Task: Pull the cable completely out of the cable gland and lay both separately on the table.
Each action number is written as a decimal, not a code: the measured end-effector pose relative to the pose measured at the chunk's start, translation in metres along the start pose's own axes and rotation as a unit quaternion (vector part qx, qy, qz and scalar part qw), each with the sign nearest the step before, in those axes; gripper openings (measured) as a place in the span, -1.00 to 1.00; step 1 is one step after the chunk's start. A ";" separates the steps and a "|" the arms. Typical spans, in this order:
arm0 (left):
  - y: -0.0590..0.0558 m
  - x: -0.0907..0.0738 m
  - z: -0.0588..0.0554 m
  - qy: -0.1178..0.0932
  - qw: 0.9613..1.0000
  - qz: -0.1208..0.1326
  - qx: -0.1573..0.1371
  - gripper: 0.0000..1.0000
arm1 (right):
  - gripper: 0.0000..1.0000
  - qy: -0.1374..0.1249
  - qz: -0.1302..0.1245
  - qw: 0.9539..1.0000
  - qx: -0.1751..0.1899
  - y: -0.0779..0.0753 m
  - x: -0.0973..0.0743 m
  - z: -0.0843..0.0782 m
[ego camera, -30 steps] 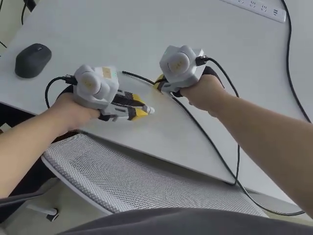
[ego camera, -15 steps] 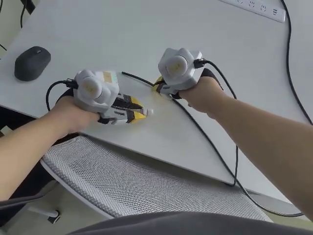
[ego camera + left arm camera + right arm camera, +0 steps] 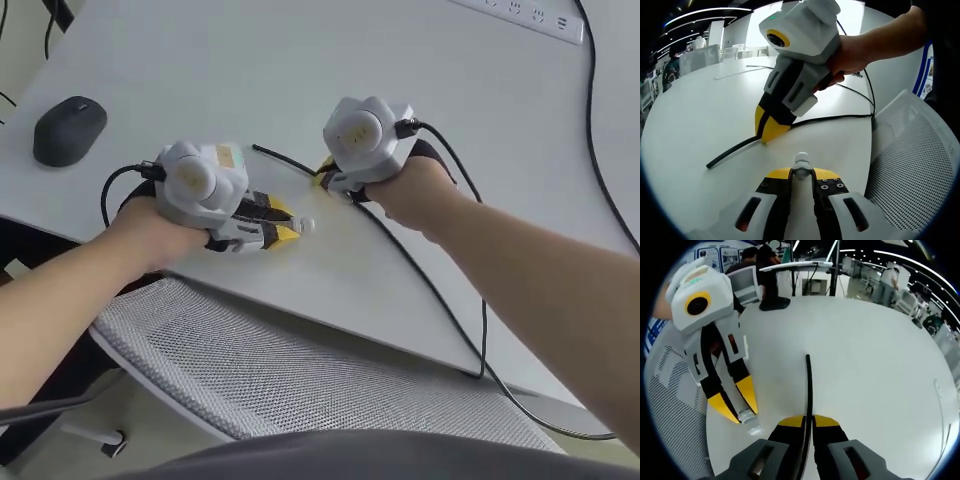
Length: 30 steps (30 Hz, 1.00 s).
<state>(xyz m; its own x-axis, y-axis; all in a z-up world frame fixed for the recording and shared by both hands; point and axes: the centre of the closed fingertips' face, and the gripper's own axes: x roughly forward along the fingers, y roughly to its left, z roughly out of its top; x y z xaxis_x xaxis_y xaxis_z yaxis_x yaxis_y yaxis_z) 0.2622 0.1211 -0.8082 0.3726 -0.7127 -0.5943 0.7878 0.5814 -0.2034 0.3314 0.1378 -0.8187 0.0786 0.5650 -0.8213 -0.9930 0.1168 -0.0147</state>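
My left gripper (image 3: 285, 230) lies low over the white table (image 3: 200, 60) near its front edge, shut on a small white cable gland (image 3: 303, 227) that pokes out past the yellow fingertips. The gland (image 3: 801, 162) sits between the jaws in the left gripper view. My right gripper (image 3: 324, 180) points down at the table just beyond it, shut on a thin black cable (image 3: 285, 160). The cable's free end (image 3: 807, 359) lies on the table, apart from the gland (image 3: 746, 416). In the right gripper view, the cable (image 3: 809, 390) runs straight out from my shut right gripper (image 3: 807, 421).
A dark mouse (image 3: 70, 130) rests at the table's left. A white power strip (image 3: 520, 15) lies along the far edge. The grippers' black leads (image 3: 430, 290) trail over the front edge. A grey mesh chair (image 3: 300, 380) sits just below that edge.
The left gripper with the gland has shifted slightly to the right. The right gripper and the cable have stayed where they were.
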 end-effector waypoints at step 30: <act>-0.002 0.000 0.004 -0.003 1.000 0.001 -0.008 -0.48 | -0.47 -0.057 -0.048 0.995 0.072 -0.024 -0.067 0.001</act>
<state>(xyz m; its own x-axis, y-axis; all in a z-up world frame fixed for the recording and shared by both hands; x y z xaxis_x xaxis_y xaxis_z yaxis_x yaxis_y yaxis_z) 0.2630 0.1184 -0.8050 0.3780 -0.7139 -0.5895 0.7790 0.5893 -0.2141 0.3498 0.0978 -0.7632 0.1898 0.6336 -0.7500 -0.9582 0.2861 -0.0009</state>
